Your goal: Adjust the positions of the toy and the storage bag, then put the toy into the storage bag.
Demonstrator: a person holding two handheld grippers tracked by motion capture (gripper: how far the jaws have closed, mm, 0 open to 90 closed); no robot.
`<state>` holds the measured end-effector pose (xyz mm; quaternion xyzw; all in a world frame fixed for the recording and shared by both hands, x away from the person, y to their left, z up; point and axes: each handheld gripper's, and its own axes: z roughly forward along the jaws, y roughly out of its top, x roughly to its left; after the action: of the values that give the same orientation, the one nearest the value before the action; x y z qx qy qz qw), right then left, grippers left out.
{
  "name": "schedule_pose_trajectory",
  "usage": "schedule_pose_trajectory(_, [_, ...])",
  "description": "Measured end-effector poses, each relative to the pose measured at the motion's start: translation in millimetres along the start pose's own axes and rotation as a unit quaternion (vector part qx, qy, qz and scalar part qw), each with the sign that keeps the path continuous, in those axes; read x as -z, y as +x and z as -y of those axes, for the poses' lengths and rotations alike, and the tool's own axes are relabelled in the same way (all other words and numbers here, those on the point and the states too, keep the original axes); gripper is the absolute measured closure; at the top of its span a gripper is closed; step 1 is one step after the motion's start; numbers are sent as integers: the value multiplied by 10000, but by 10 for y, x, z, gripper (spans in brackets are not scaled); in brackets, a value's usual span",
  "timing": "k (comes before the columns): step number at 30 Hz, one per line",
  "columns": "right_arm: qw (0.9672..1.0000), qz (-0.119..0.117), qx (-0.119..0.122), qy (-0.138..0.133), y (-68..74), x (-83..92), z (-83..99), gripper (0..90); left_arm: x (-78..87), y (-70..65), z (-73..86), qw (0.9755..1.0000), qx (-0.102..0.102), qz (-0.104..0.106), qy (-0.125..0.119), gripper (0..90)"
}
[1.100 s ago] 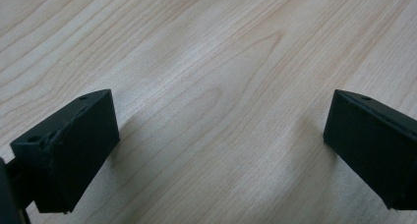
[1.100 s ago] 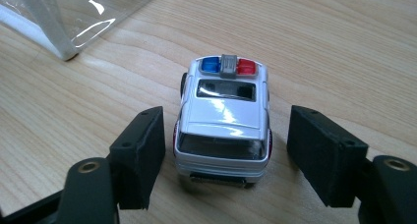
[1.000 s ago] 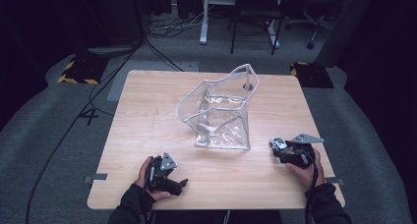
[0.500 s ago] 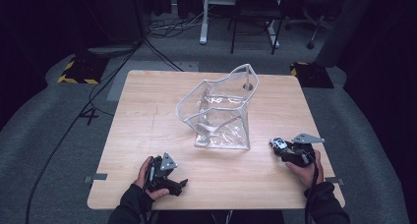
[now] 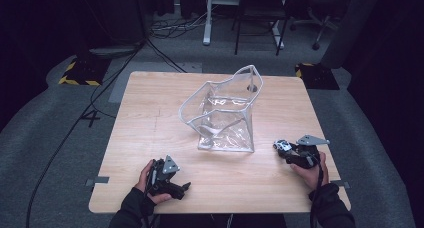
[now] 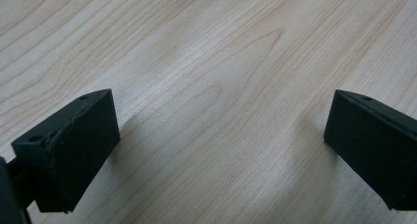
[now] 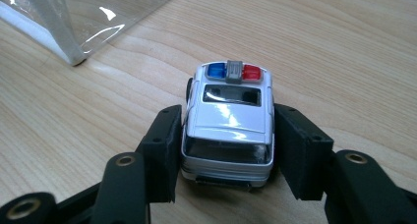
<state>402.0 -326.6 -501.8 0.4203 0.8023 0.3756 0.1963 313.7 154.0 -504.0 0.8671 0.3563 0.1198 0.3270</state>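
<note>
A small white toy police car (image 7: 231,116) with a blue and red light bar stands on the wooden table (image 5: 150,118), its rear toward the camera in the right gripper view. My right gripper (image 7: 228,145) is shut on it, one black pad pressed against each side. In the high view the car (image 5: 281,145) and the right gripper (image 5: 285,149) sit near the table's right front, just right of a clear plastic bag (image 5: 222,120). My left gripper (image 5: 181,188) rests at the front left, jaws wide open over bare wood (image 6: 221,145).
The clear bag stands open in the middle of the table, and a corner of it (image 7: 74,17) lies just ahead and left of the car. Cables (image 5: 90,108) run across the grey floor to the left. A chair and desk legs (image 5: 255,23) stand behind the table.
</note>
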Motion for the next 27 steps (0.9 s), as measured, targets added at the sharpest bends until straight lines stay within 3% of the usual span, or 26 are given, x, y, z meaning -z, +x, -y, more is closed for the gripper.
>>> schedule_pose_trajectory(24, [10000,60,24,-9,7,-10,-6,478,5,7,0,10000,-8,30,27,5])
schedule_pose_trajectory(27, [10000,-38,-81,-24,-23,10,1,479,-1,3,-1,10000,2,25,5,3])
